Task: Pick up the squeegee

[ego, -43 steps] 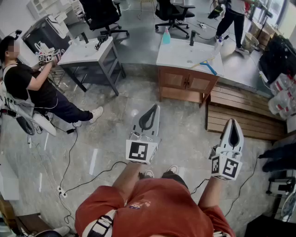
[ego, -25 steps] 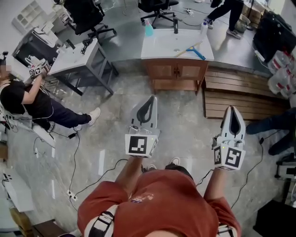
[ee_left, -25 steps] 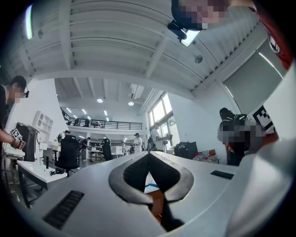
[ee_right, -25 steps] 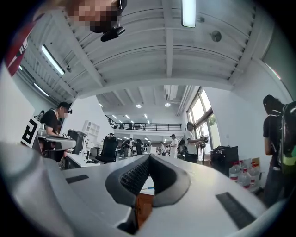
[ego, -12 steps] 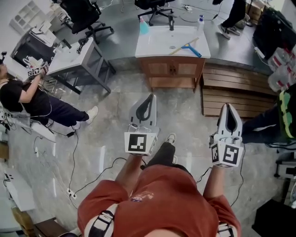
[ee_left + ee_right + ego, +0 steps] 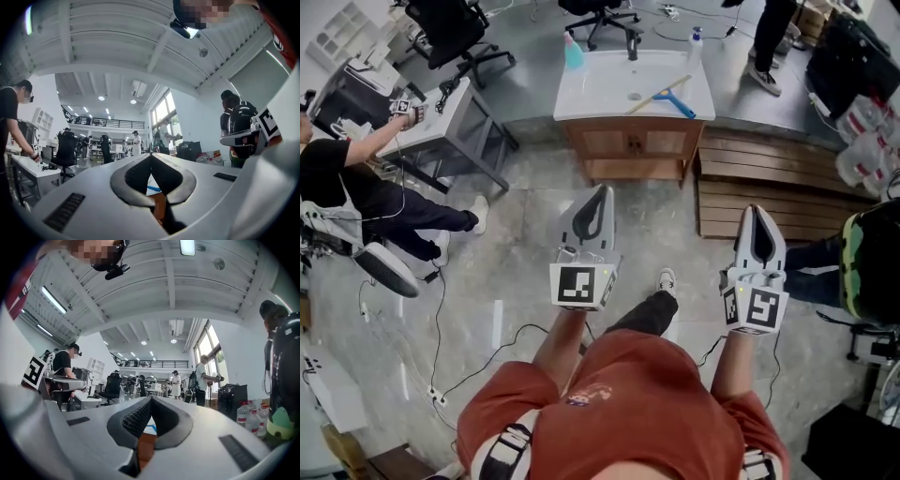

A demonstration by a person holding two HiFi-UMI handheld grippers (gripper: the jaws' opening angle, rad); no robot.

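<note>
The squeegee (image 6: 662,97) lies on the far sink counter (image 6: 586,94), its pale blade slanting near-left to far-right, well ahead of the clenched, empty left gripper (image 6: 601,193) and right gripper (image 6: 757,212), seemingly nearer the left.

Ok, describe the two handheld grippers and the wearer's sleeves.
Left gripper and right gripper: pale grey tapering shells, dark textured lining around a teardrop opening. Each carries a white cube with black square markers at its rear. The person wears a rust-red short-sleeved shirt.

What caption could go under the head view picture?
Shut left tool and shut right tool point toward a blue-bladed squeegee lying on a white-topped wooden sink cabinet.
</note>
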